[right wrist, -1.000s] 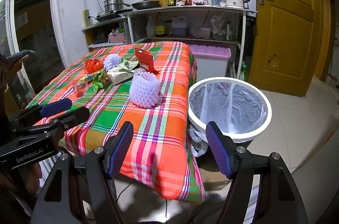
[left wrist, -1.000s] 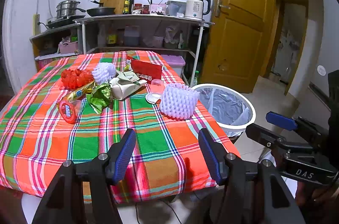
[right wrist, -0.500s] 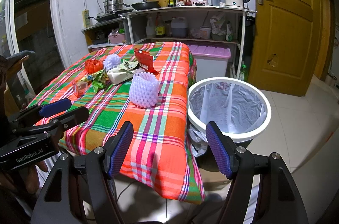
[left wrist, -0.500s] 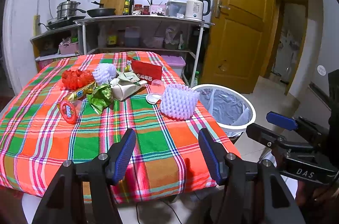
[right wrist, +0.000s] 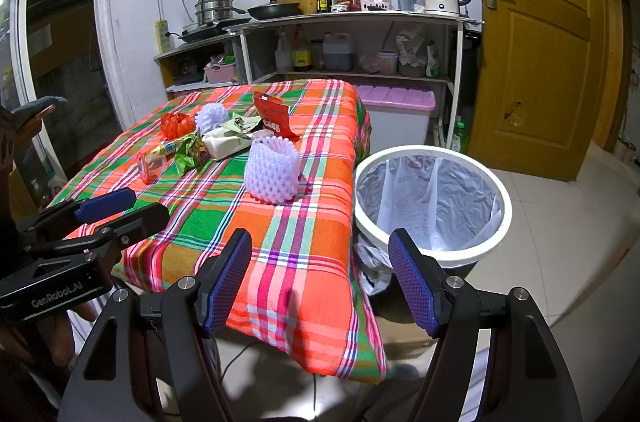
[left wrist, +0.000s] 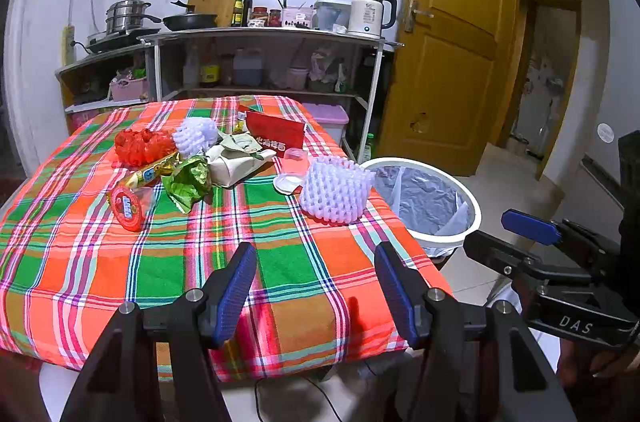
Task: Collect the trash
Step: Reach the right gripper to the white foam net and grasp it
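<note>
Clearly nothing is collected yet: the left hand-held gripper (left wrist: 316, 286) and right hand-held gripper (right wrist: 320, 280) hover with jaws wide and empty, short of the tabletop (left wrist: 280, 262), where foam fruit netting (left wrist: 336, 191) and wrappers (left wrist: 188, 178) lie near the lined trash bin (right wrist: 434, 198), handy for dropping.

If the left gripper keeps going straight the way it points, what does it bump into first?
Probably the checked orange-and-green tablecloth: the open left gripper aims down at a bare patch near the table's front edge. The white foam fruit net stands farther on, slightly right, though depth is hard to judge.
</note>
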Motion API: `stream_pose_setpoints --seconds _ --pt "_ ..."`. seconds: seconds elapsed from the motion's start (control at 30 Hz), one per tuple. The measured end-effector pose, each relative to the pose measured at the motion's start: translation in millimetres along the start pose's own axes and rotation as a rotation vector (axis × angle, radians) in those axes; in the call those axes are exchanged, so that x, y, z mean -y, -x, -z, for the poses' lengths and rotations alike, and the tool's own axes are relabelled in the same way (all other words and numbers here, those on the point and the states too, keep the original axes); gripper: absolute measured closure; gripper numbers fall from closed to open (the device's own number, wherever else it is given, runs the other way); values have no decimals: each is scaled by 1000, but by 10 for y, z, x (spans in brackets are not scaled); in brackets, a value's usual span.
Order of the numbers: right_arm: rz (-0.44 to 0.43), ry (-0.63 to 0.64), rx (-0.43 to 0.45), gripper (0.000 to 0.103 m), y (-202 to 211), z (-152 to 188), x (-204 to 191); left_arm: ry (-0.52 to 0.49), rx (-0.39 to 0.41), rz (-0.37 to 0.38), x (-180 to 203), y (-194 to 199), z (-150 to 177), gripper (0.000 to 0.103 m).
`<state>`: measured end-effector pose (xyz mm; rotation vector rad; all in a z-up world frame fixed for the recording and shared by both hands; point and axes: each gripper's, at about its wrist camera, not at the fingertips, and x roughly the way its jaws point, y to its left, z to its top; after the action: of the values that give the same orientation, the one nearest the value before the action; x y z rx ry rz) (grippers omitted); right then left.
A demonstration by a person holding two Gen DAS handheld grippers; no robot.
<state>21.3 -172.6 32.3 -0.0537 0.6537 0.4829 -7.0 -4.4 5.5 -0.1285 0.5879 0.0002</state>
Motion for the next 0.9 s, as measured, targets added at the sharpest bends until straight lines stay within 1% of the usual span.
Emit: stream_pose_setpoints --seconds 0.33,0.6,0.7,0.9 --pt "-3 -2 -6 32 34 -28 2 -4 -16 -2 -20 -59 29 42" --pt "-22 8 -26 32 -157 -44 7 5 -44 -7 -131 -167 33 42" --pt "-43 9 -37 32 -264 -80 -10 18 -50 -32 -230 -217 14 42" --pt "-100 18 -66 32 -558 -188 -82 66 -52 -103 -525 -323 -43 42"
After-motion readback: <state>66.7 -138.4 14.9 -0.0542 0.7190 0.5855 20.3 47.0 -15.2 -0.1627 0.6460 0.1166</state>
